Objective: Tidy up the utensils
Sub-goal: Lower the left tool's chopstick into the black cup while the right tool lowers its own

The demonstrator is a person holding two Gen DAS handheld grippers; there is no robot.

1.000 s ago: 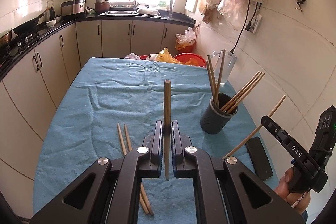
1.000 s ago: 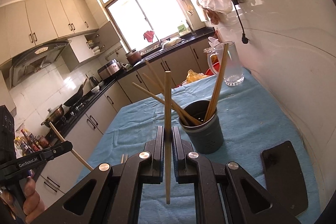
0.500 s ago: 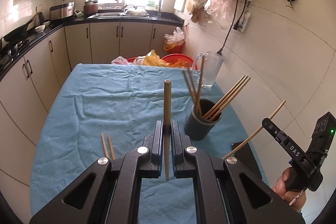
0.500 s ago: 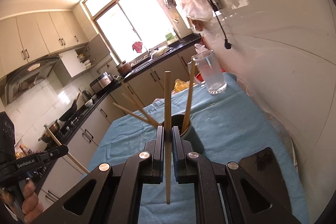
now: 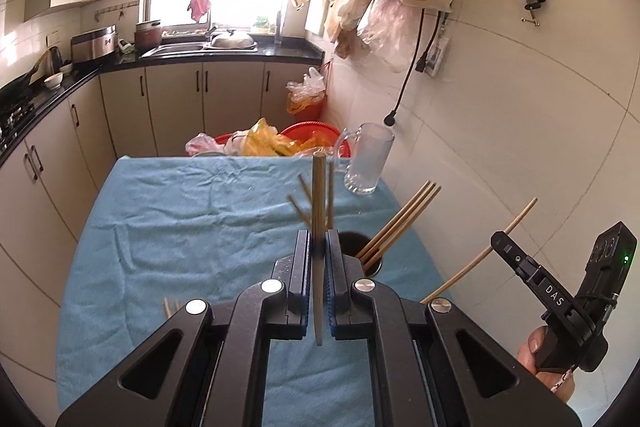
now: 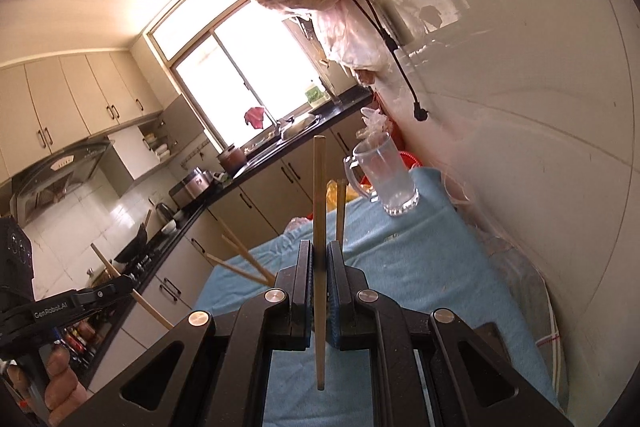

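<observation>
My left gripper (image 5: 318, 247) is shut on an upright wooden chopstick (image 5: 319, 195), right in front of the dark utensil cup (image 5: 366, 257), which holds several chopsticks (image 5: 404, 217). Two loose chopsticks (image 5: 170, 307) lie on the blue cloth at lower left. My right gripper (image 6: 319, 259) is shut on another chopstick (image 6: 319, 195), raised and tilted; the cup is hidden behind its jaws, with chopsticks (image 6: 240, 259) sticking out to the left. The right gripper also shows in the left wrist view (image 5: 516, 255) with its chopstick (image 5: 484, 251); the left gripper shows in the right wrist view (image 6: 116, 287).
A blue cloth (image 5: 200, 219) covers the table. A glass mug (image 5: 368, 163) stands at the far right corner, by the tiled wall (image 5: 520, 147). A red basin with bags (image 5: 280, 141) sits beyond the table. A dark flat object (image 6: 492, 331) lies at the right.
Both grippers have moved up and toward the cup, so it now sits just behind the left jaws. The right view has tilted upward. Both still grip their chopsticks.
</observation>
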